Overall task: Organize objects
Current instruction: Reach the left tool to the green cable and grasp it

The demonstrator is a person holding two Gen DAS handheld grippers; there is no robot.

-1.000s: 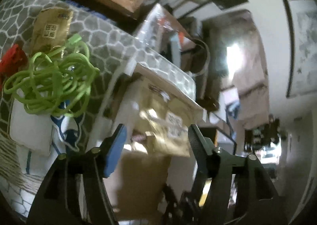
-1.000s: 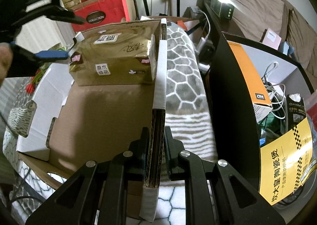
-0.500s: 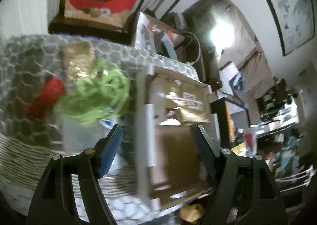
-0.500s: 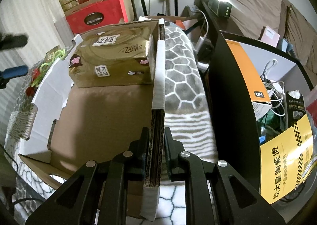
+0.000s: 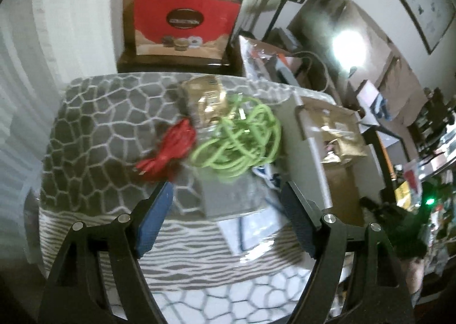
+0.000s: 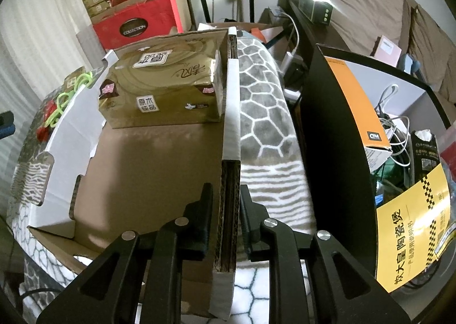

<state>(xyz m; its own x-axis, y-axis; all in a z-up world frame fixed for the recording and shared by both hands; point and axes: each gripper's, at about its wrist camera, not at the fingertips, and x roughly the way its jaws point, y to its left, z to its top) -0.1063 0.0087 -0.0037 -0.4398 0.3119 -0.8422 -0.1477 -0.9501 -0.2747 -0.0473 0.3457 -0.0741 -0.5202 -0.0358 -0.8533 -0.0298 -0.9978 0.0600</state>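
An open cardboard box (image 6: 148,170) lies on the grey patterned blanket (image 6: 262,113); it also shows in the left wrist view (image 5: 339,181). A gold tissue pack (image 6: 162,87) sits at its far end. My right gripper (image 6: 226,204) is shut on the box's right wall. My left gripper (image 5: 228,210) is open and empty, above the blanket to the left of the box. Ahead of it lie a green cable tangle (image 5: 242,138), a red cable bundle (image 5: 171,150), a small gold pack (image 5: 206,99) and a clear flat packet (image 5: 233,198).
Red gift boxes (image 5: 182,24) stand stacked behind the blanket. A black bin (image 6: 342,138) with an orange box, cables and a yellow leaflet (image 6: 413,232) stands right of the blanket.
My left gripper has drawn back from the box and swung left over the cables. The right gripper keeps its hold on the box wall.
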